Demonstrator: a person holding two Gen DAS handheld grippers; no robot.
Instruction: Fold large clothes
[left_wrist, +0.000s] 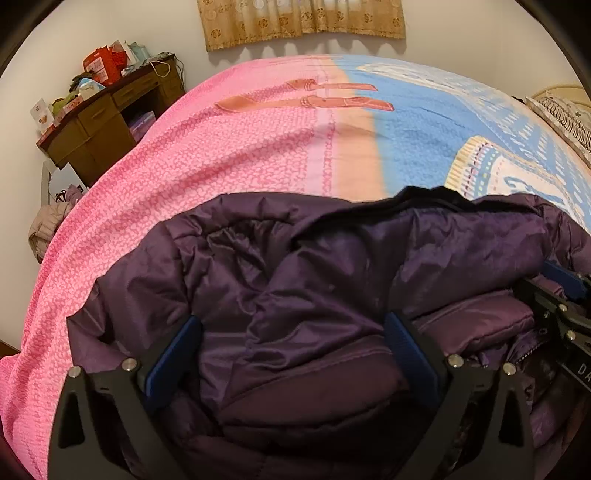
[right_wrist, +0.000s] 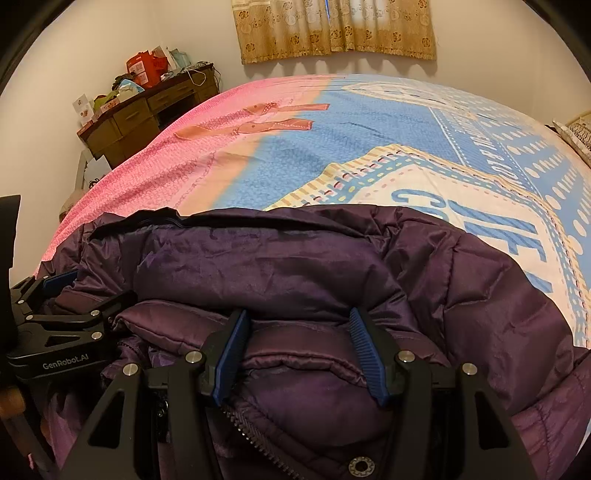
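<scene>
On the pink and blue bedspread (left_wrist: 229, 155) our purple puffer jacket (left_wrist: 295, 280) lies bunched, our left gripper (left_wrist: 293, 332) spread wide above it, our right gripper (right_wrist: 299, 332) half-open over a padded fold, grip unclear.

Dark purple puffer jacket (right_wrist: 295, 266) lies bunched on bed

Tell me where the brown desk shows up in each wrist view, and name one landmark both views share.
Left wrist view: the brown desk stands at the upper left, against the wall beside the pink edge of the bedspread, cluttered on top.
Right wrist view: the desk is again at the upper left, further from the edge.
Shared landmark: the gold patterned curtain at top centre.
</scene>
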